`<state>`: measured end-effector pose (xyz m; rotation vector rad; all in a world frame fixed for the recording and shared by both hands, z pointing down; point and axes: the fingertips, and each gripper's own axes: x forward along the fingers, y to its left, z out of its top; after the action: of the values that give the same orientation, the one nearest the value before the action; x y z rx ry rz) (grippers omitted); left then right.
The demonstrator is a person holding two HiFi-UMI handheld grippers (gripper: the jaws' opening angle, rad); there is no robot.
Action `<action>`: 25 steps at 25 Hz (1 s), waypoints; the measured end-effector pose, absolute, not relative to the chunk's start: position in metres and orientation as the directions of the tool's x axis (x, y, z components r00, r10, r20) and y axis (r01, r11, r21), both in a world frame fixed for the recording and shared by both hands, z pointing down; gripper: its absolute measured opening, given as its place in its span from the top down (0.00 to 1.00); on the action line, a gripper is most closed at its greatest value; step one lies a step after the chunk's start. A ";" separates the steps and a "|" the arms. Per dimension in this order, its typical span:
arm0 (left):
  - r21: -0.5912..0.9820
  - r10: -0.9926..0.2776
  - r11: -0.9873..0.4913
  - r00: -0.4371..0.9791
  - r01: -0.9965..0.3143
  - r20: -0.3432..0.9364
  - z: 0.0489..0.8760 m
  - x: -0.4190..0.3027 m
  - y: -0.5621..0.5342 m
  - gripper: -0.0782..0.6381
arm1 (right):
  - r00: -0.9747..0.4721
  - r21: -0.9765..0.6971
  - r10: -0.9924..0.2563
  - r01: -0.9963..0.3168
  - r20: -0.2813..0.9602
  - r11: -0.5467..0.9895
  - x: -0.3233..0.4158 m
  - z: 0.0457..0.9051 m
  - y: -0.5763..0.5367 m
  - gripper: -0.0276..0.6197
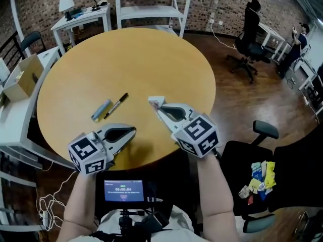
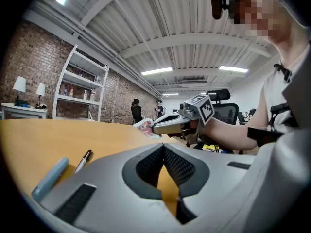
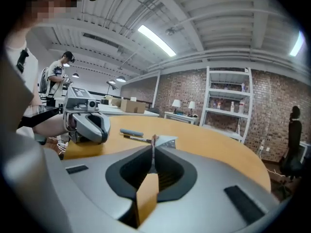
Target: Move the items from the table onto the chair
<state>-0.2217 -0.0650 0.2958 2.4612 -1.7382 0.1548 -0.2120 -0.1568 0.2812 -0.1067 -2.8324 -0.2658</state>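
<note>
Head view: my right claw (image 1: pixel 158 110) is clamped on a thin packet (image 1: pixel 155 100) over the near side of the tabletop (image 1: pixel 126 59); the chair (image 1: pixel 237 158), with a pile of packets (image 1: pixel 260 178) on it, lies to my right and lower, so the right hand is nearer. My left claw (image 1: pixel 132 130) is closed, empty.

Left gripper view: tips meet, nothing between; pen (image 2: pixel 83 160) and blue tube (image 2: pixel 50 179) lie ahead-left, side by side, long axes parallel.

Right gripper view: packet edge-on between the pads, its end past the tips; my call is swing right.
</note>
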 end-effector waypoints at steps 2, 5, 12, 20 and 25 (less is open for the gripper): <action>0.043 -0.930 -0.330 0.333 -0.943 0.156 0.294 -0.217 -0.073 0.88 | -0.967 0.156 0.019 0.060 0.255 0.986 -0.188 0.276 -0.164 0.91; 0.042 -0.918 -0.361 0.363 -0.932 0.157 0.291 -0.199 -0.091 0.88 | -0.982 0.086 0.002 0.018 0.187 0.996 -0.150 0.271 -0.177 0.91; 0.031 -0.872 -0.464 0.463 -0.885 0.156 0.287 -0.139 -0.120 0.88 | -0.971 0.067 -0.196 -0.189 0.134 0.980 -0.037 0.284 -0.208 0.91; 0.022 -0.784 -0.606 0.602 -0.795 0.153 0.297 -0.055 -0.173 0.88 | -0.784 -0.048 -0.566 -0.595 0.254 0.802 0.160 0.393 -0.287 0.91; 0.001 -0.723 -0.686 0.681 -0.728 0.116 0.290 -0.002 -0.198 0.88 | -0.591 -0.100 -0.734 -0.797 0.335 0.596 0.276 0.458 -0.309 0.91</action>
<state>-0.0023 -0.1980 0.2897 2.8365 -1.2250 0.1649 0.2756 -0.3091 0.4585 1.2585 -2.5669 0.3502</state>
